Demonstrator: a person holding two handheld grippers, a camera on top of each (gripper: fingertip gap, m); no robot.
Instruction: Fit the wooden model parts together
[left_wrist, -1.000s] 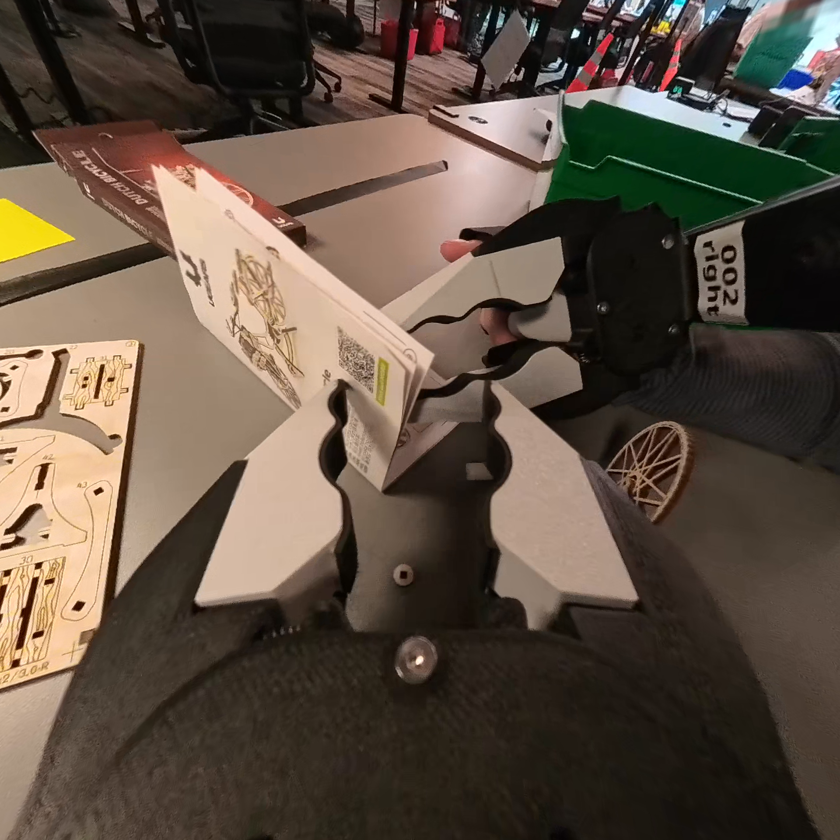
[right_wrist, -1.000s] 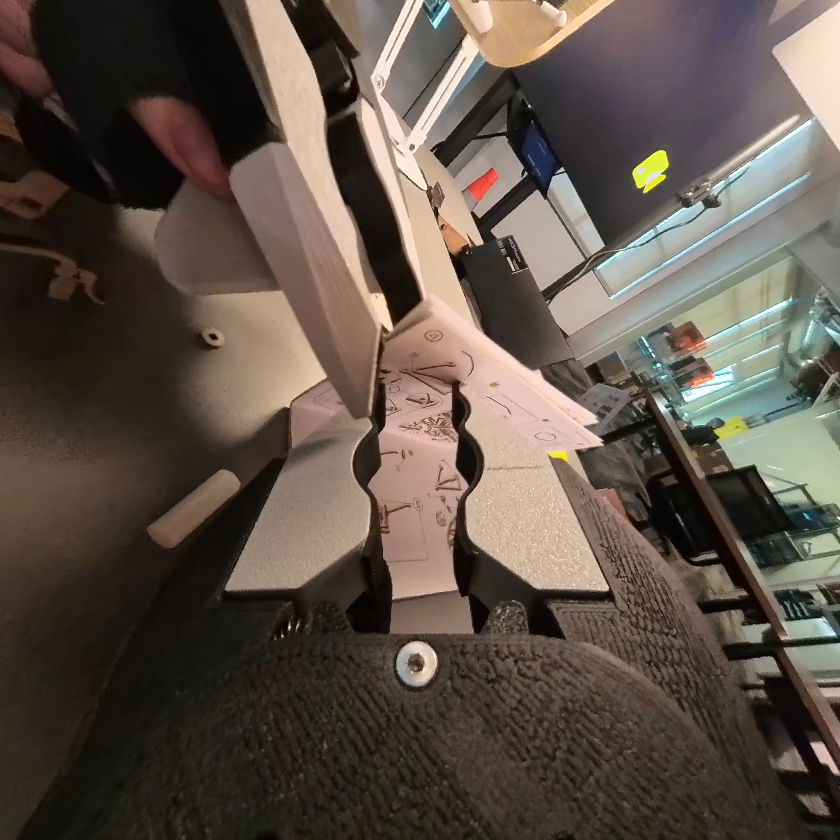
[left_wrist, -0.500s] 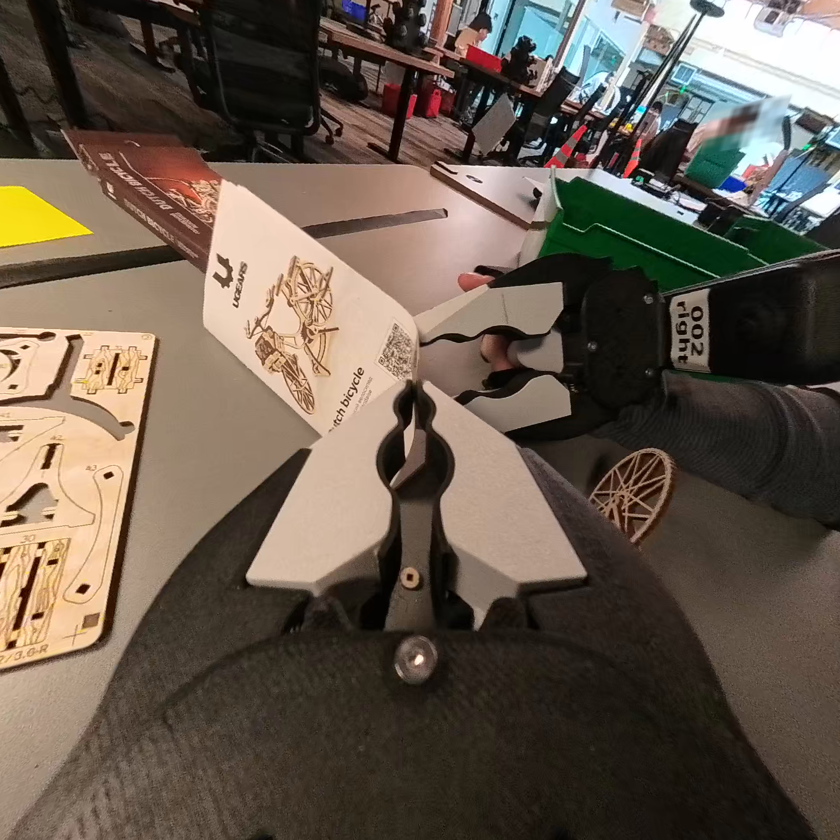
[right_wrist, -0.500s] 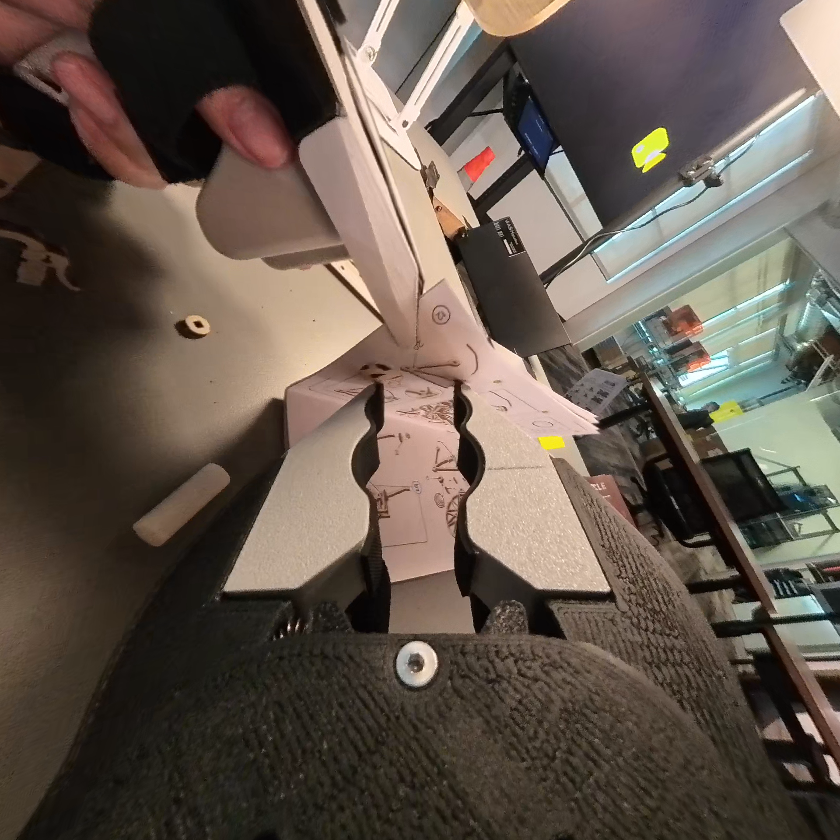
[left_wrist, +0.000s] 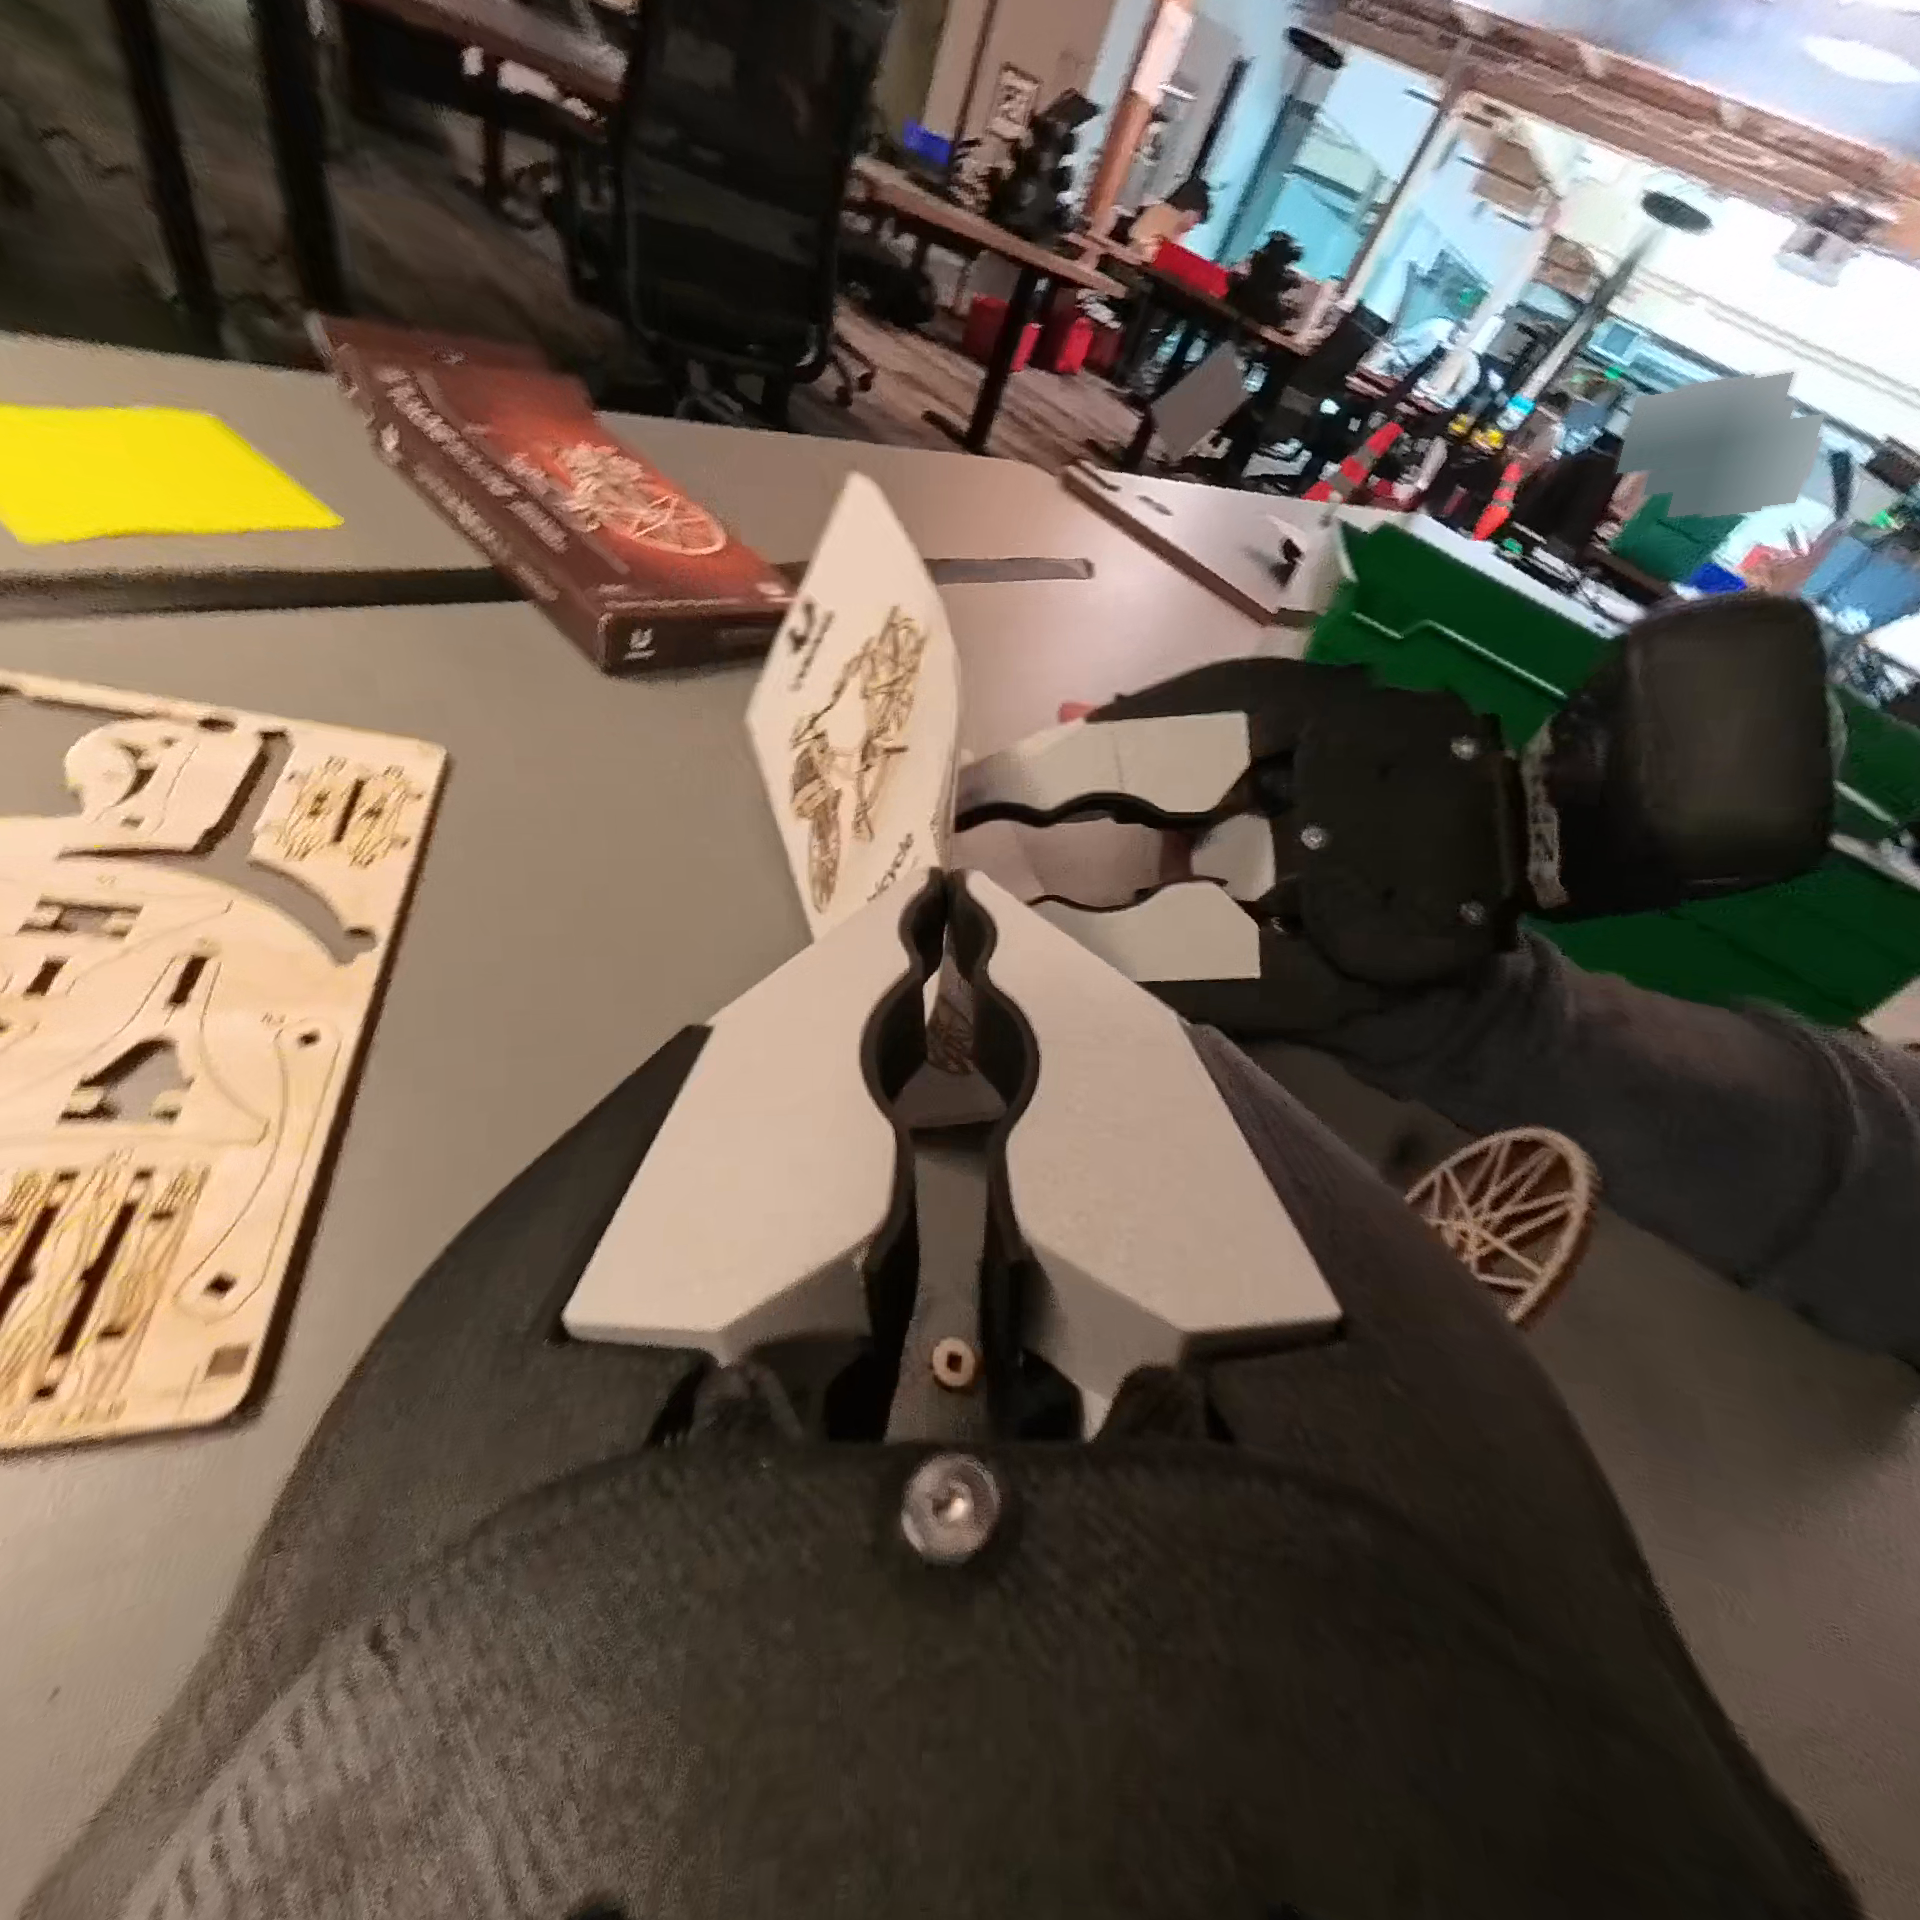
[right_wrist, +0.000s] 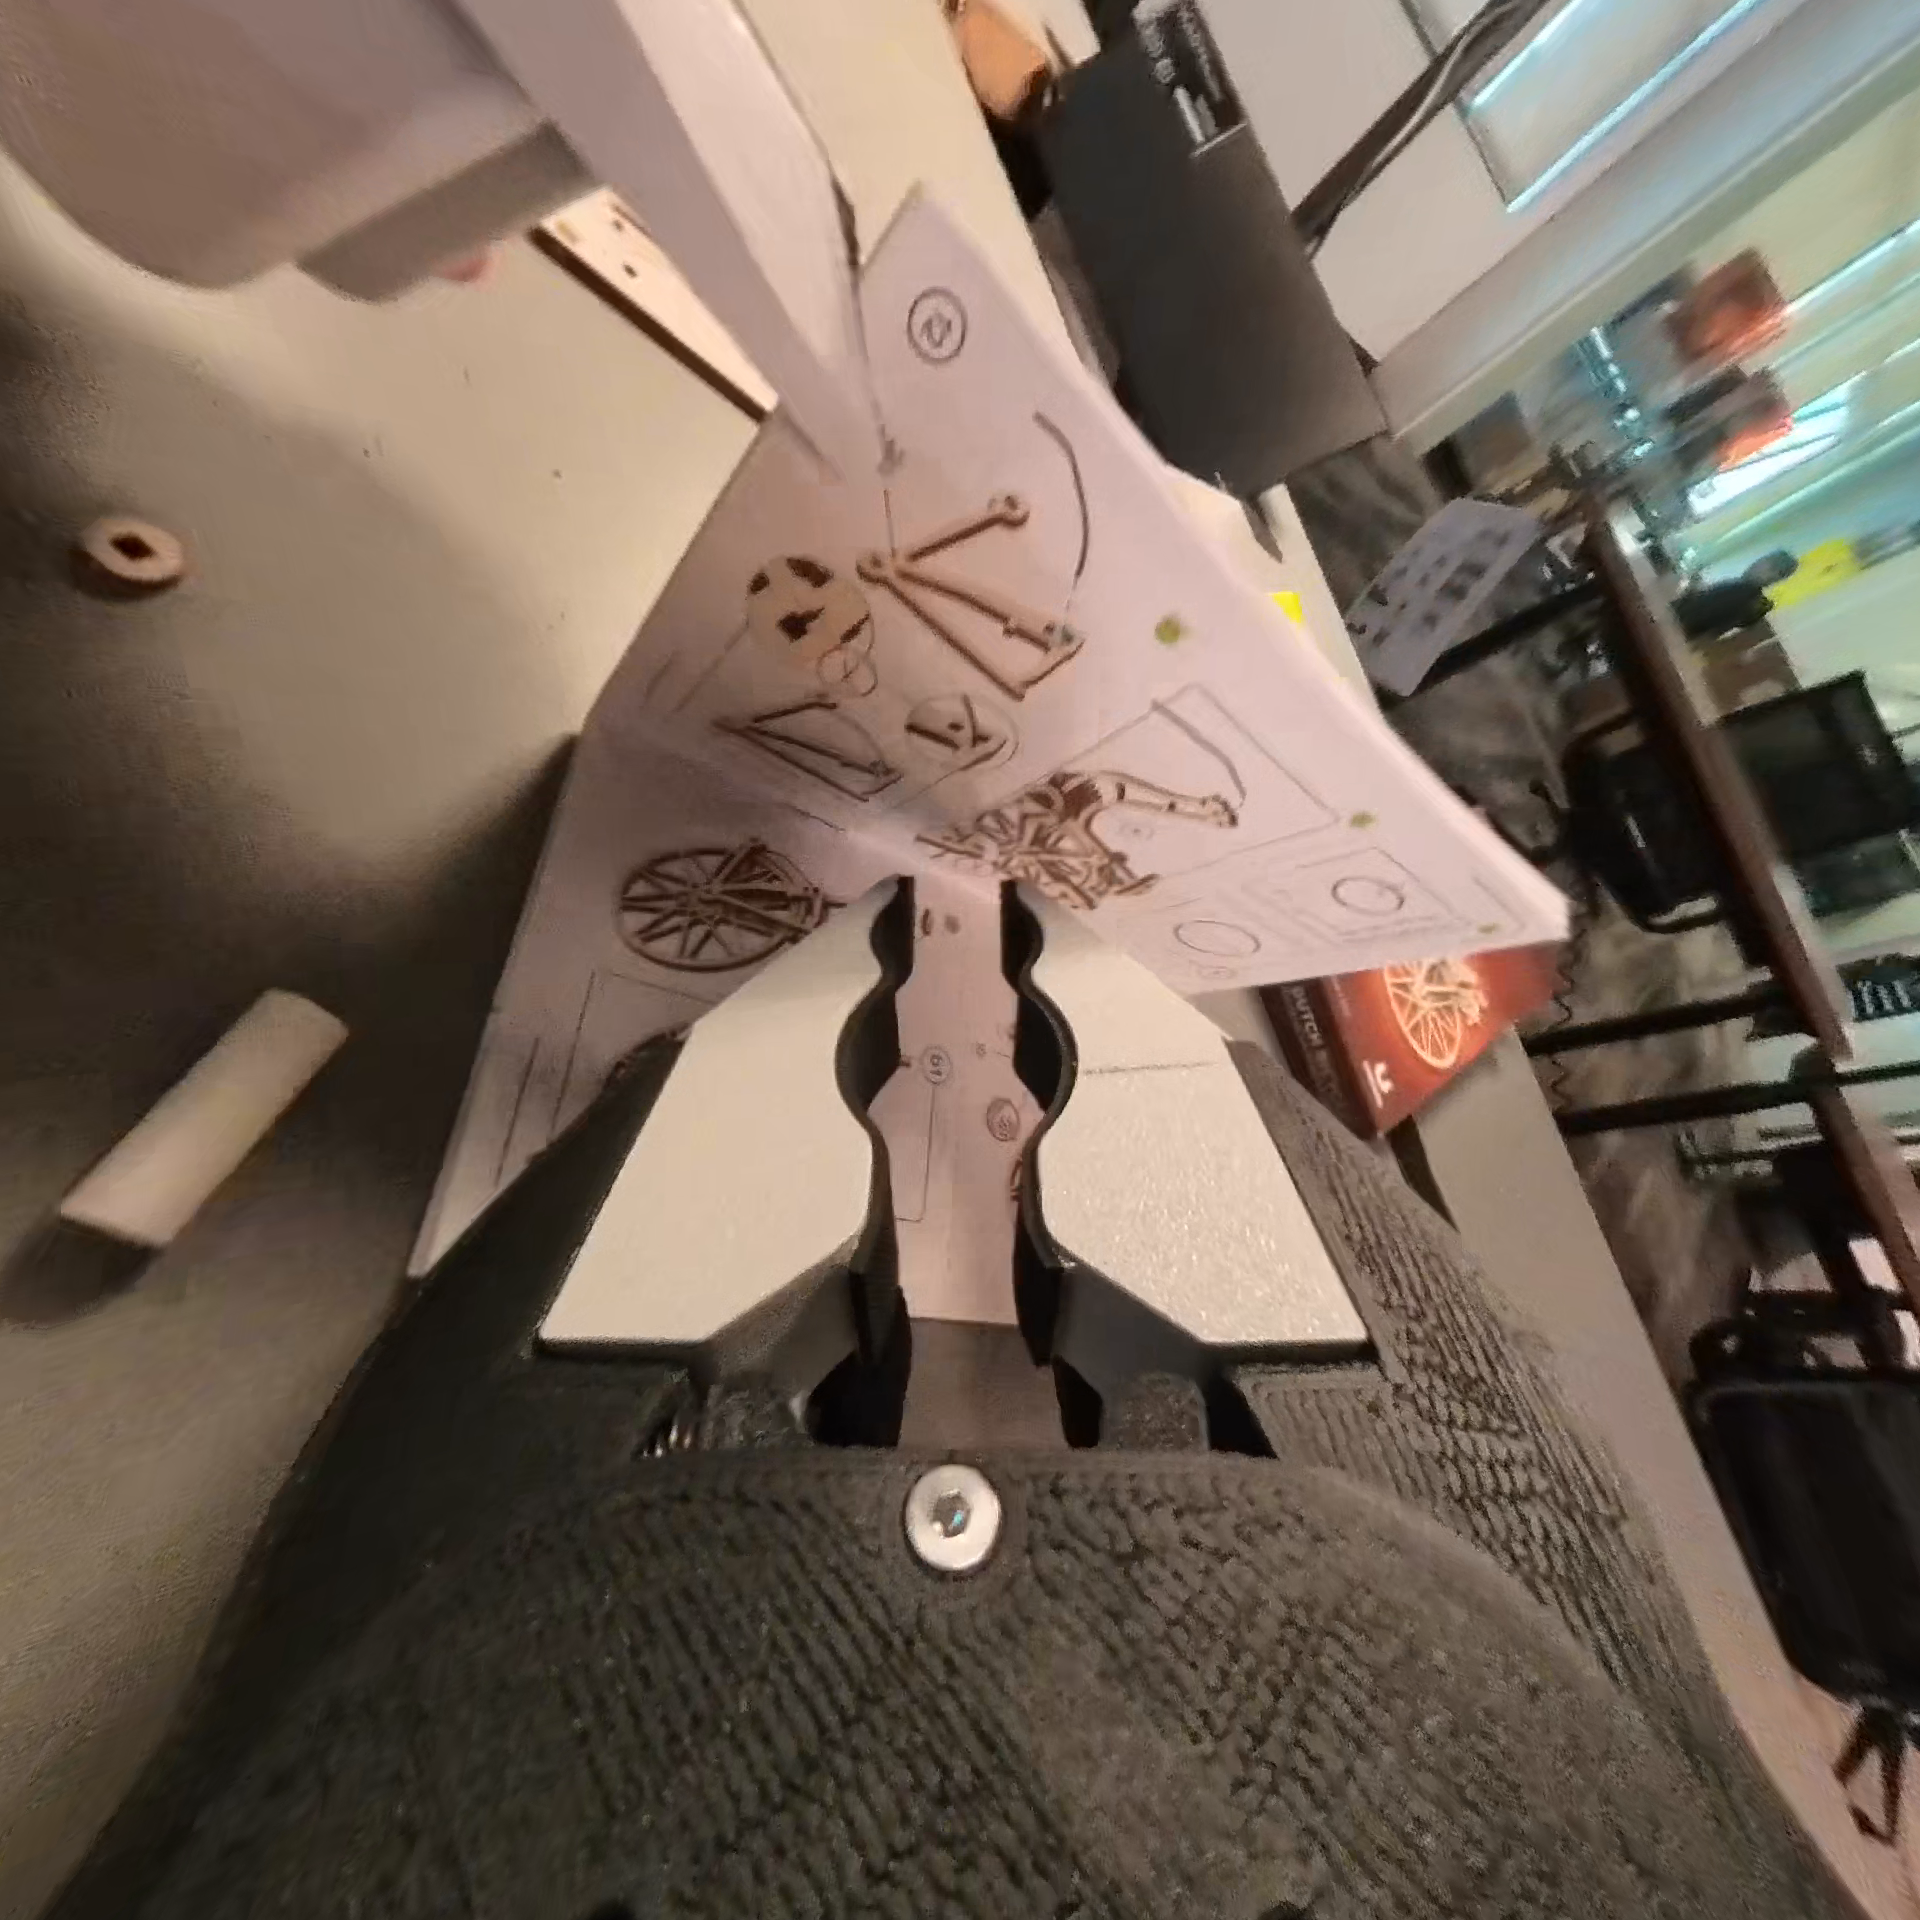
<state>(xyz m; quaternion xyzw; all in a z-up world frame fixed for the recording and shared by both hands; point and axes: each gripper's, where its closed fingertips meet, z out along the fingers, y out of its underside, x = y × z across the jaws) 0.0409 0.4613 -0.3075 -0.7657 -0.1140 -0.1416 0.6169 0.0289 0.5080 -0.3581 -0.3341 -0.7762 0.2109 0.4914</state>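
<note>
My left gripper (left_wrist: 948, 906) is shut on the lower corner of a white instruction booklet (left_wrist: 868, 717) and holds it up off the grey table (left_wrist: 582, 831). In the right wrist view the booklet (right_wrist: 997, 665) hangs open, pinched by the left gripper (right_wrist: 831, 447). My right gripper (right_wrist: 958, 894) is open, its tips at the fold, with a page showing in the gap; it also shows in the left wrist view (left_wrist: 997, 847). A wooden parts sheet (left_wrist: 156, 1039) lies at left. A wooden spoked wheel (left_wrist: 1496, 1216) lies under the right arm.
A brown kit box (left_wrist: 561, 520) and a yellow sheet (left_wrist: 135, 478) lie at the back. A green bin (left_wrist: 1558, 727) stands to the right. A small wooden washer (right_wrist: 130, 551) and a pale short stick (right_wrist: 197, 1122) lie on the table. Left tips to right tips: about 7 centimeters.
My left gripper closed on the booklet's corner, then raised and turned it. The booklet has fallen open. My right gripper stayed open and now sits closer to the pages.
</note>
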